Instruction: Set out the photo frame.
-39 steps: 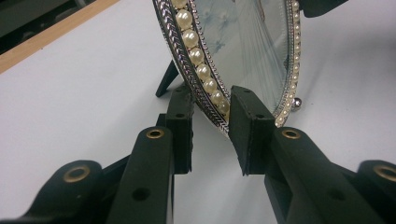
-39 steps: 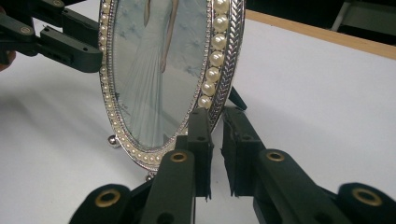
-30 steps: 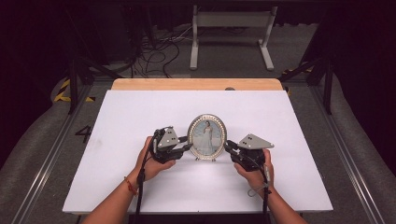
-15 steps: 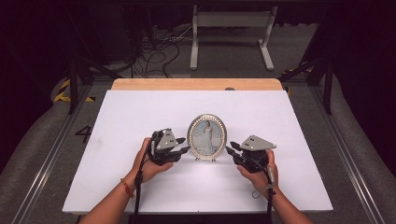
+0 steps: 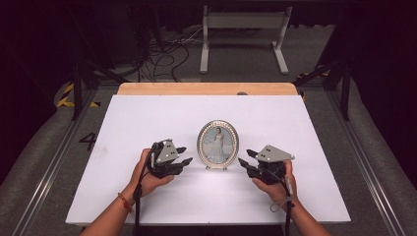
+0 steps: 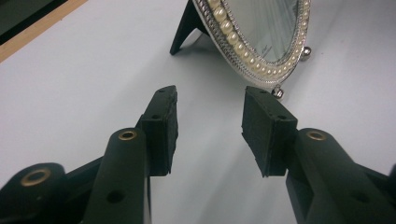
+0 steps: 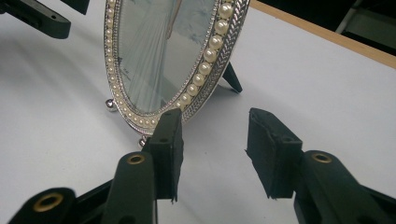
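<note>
The oval frame (image 5: pixel 218 145) stands upright on its prop mid-table (image 5: pixel 147 118), between the left gripper (image 5: pixel 183 155) and right gripper (image 5: pixel 247 159). Both have just been opening, jaws released, nothing between them, clear of the frame

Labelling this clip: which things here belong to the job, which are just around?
In the job: oval picture frame standing on the white table; left gripper and right gripper, both open beside it.
Just around: metal stand, floor cables.
</note>
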Available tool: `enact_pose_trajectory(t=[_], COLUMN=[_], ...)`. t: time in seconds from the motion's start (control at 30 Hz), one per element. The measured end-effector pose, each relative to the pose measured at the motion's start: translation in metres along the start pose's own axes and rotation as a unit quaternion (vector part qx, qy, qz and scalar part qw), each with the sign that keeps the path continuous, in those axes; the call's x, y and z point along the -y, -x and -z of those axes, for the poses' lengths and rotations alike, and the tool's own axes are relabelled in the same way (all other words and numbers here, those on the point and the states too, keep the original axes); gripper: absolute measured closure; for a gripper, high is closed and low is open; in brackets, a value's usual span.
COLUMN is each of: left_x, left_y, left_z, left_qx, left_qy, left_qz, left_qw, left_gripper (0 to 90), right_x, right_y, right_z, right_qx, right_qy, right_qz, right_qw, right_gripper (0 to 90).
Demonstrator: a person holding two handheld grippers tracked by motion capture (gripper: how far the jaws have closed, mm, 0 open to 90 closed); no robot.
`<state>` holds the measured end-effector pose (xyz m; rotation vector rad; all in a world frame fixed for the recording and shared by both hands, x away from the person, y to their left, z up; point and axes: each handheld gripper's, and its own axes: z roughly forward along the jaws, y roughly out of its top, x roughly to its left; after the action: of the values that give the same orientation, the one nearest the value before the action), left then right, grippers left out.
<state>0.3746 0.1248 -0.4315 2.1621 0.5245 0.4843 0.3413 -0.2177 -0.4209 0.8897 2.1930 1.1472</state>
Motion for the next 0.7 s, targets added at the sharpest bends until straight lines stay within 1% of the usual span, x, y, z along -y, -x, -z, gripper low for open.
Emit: enact_pose_trajectory(t=[0.07,0.17,0.2,0.3,0.43,0.5,0.63,0.7], left_x=[0.002,0.005,0.005,0.009,0.015,0.019,0.027,0.032], left_y=[-0.001,-0.003,-0.003,-0.003,-0.006,-0.007,-0.009,-0.011], left_z=[0.003,0.008,0.008,0.013,0.017,0.019,0.024,0.027], left_qx=[-0.006,-0.015,-0.015,-0.022,-0.029,-0.030,-0.032,-0.041], left_qy=[0.000,-0.001,-0.001,0.001,-0.005,-0.008,-0.014,-0.022], left_qz=[-0.001,-0.002,-0.002,-0.003,-0.002,-0.002,-0.005,-0.008], left_qw=[1.0000,0.9999,0.9999,0.9998,0.9996,0.9995,0.9994,0.9989], left_gripper=[52.6,47.1,45.9,43.4,39.3,38.0,35.8,34.7], right_x=[0.002,0.003,0.003,0.006,0.011,0.013,0.017,0.020], right_y=[0.001,0.002,0.002,0.002,0.004,0.006,0.011,0.012], right_z=[0.002,0.004,0.004,0.007,0.011,0.013,0.017,0.019], right_qx=[0.000,0.001,0.001,0.003,0.011,0.017,0.024,0.028], right_qy=[-0.002,-0.005,-0.005,-0.013,-0.018,-0.019,-0.021,-0.025], right_qz=[0.008,0.022,0.022,0.031,0.031,0.030,0.021,0.024], right_qw=[1.0000,0.9997,0.9997,0.9994,0.9993,0.9992,0.9993,0.9990], right_gripper=[54.4,50.7,50.7,46.7,39.9,38.4,33.4,32.3])
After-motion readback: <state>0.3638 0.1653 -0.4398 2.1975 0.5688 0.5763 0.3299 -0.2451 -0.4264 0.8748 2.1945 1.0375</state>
